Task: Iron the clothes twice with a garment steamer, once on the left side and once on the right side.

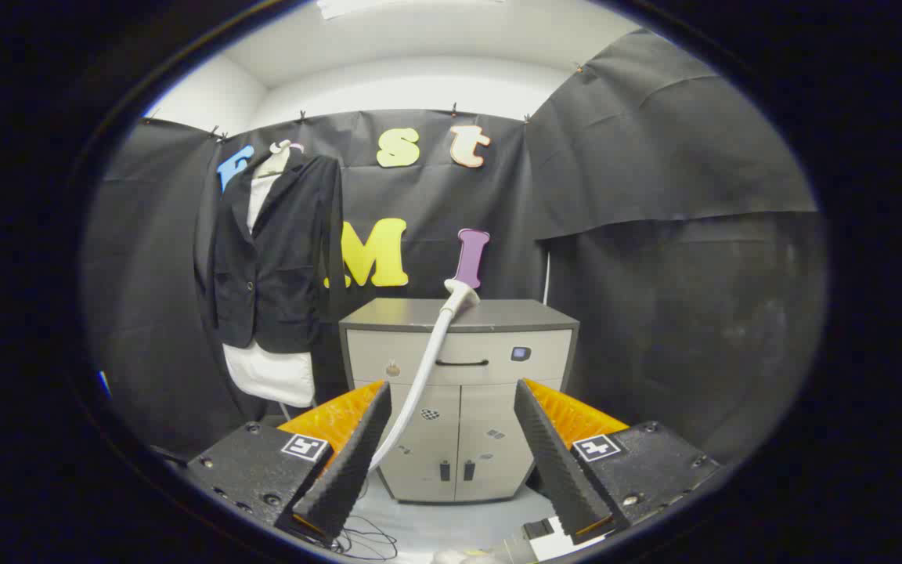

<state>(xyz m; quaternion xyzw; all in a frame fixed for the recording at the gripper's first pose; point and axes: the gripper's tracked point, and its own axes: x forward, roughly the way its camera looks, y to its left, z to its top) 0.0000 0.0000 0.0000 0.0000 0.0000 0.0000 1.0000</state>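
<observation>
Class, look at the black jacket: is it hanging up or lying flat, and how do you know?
Hanging. The jacket hangs upright from a hanger beside the cabinet. The hand-held gripper is open.

The gripper (451, 454) is just hanging there level and pointing straight ahead. Its two fingers (349, 462) are spread wide apart with nothing pinched between them, ribbed black pads facing each other, orange backing on the outsides.

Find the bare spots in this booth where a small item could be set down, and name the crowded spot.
Free: cabinet top right of the steamer head. Crowded: floor under the open gripper, with cords; hose crosses the cabinet's front. Jacket hangs left.
</observation>
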